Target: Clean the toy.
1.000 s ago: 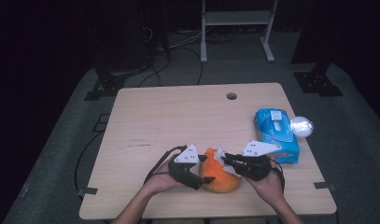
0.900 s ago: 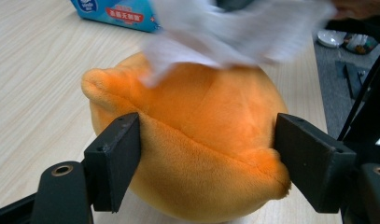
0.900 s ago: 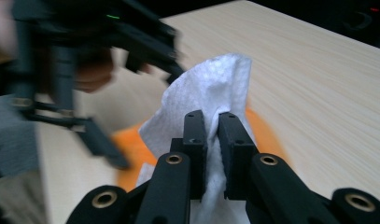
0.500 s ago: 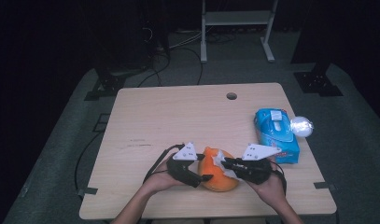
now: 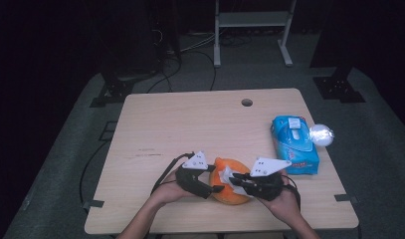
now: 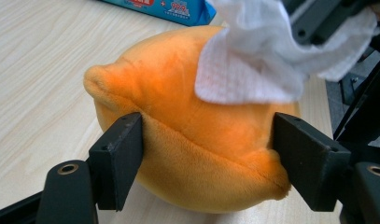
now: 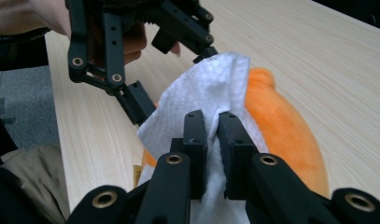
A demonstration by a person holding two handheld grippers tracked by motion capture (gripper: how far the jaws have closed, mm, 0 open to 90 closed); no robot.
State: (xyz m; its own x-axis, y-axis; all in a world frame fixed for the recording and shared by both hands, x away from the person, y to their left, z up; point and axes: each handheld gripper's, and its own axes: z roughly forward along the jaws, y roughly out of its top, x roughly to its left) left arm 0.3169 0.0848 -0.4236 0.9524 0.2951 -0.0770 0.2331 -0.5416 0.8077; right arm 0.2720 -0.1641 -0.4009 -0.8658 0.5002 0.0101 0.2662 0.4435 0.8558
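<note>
Orange plush toy (image 5: 232, 185), round and soft, resting on the wooden table (image 5: 190, 124) near its front edge, between the two grippers; seen close in the left gripper view (image 6: 178, 140) with a raised seam running round its middle. Well off to the right on the same table, blue wipes pack (image 5: 294, 144), lying flat, white flap on top, contents not visible. Just beyond the pack's far corner, at the table's right edge, small shiny crumpled ball (image 5: 321, 134).

Left gripper (image 5: 210, 185), jaws apart and set either side of the toy's lower half, both black pads pressing into the plush, having just closed in a little further; clamped on the toy.

Right gripper (image 5: 229, 178), jaws drawn nearly together, pinching a white wipe (image 7: 211, 93) between the pads; cloth bunched in the narrow slot and spreading out over the toy's top. Same wipe draped over the upper right of the toy in the left gripper view (image 6: 253, 60), touching the orange fabric.
</note>
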